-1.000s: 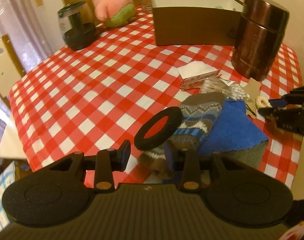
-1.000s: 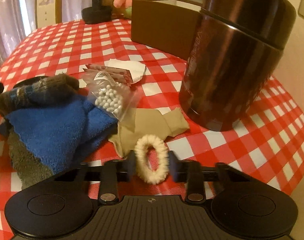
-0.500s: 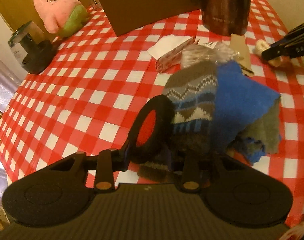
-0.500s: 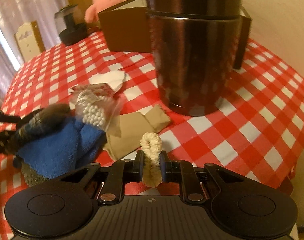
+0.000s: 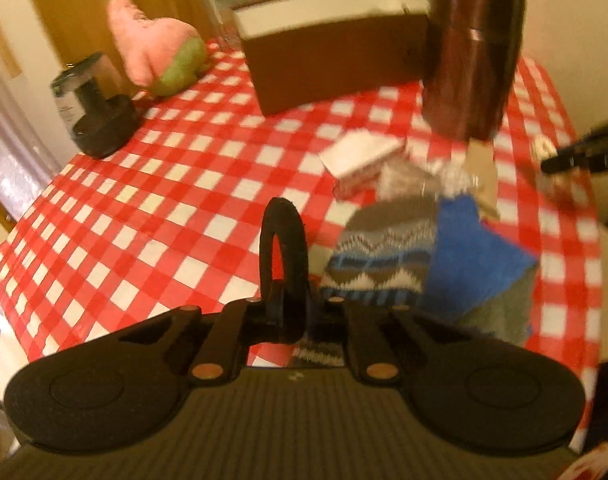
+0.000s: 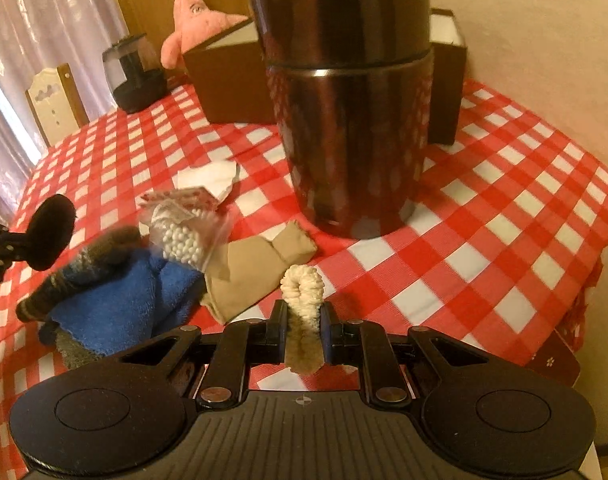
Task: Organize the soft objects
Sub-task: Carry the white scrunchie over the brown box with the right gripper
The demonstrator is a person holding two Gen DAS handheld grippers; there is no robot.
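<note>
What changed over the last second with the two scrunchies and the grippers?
The right gripper closed its jaws on the cream scrunchie, squeezing it flat, and raised it off the tablecloth. The left gripper closed on the black scrunchie and lifted it upright. The cloth pile, canister and brown box stayed put.
</note>
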